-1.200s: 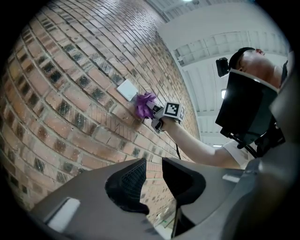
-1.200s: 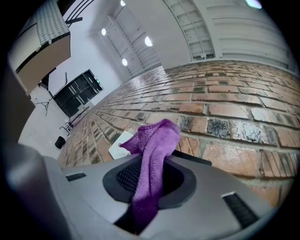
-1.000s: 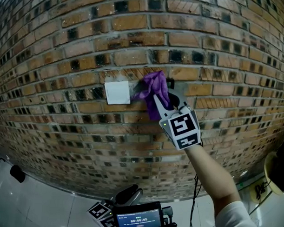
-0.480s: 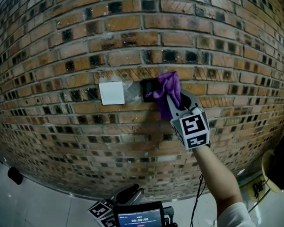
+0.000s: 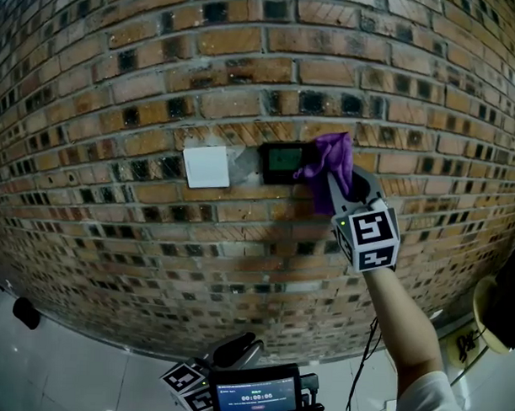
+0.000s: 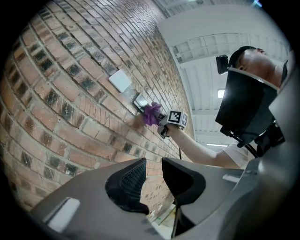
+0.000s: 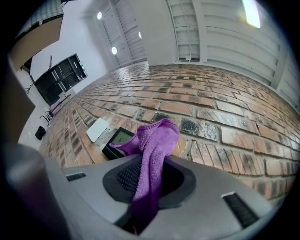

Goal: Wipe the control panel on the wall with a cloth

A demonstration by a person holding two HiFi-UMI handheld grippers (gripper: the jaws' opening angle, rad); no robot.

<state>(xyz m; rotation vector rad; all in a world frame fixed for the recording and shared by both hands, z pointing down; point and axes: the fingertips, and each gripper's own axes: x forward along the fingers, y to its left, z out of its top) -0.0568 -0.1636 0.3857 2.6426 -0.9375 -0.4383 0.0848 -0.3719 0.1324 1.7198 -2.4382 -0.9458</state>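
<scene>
The black control panel [image 5: 282, 162] with a greenish screen is set in the brick wall [image 5: 161, 79]. A purple cloth [image 5: 331, 161] is bunched against the panel's right edge, and my right gripper [image 5: 339, 183] is shut on it. In the right gripper view the cloth [image 7: 150, 145] hangs down between the jaws, with the panel [image 7: 117, 139] just to its left. My left gripper [image 6: 153, 174] is held low and away from the wall. Its jaws stand a narrow gap apart with nothing between them. That view also shows the cloth [image 6: 151, 114] on the wall.
A white switch plate [image 5: 206, 167] sits on the wall left of the panel. A device with a lit screen [image 5: 255, 396] and a marker cube [image 5: 184, 381] show at the bottom of the head view. A dark object [image 5: 26, 313] lies on the tiled floor.
My right gripper has carried the cloth rightward across the panel, from near the switch plate to the panel's right edge. The panel's screen is now uncovered.
</scene>
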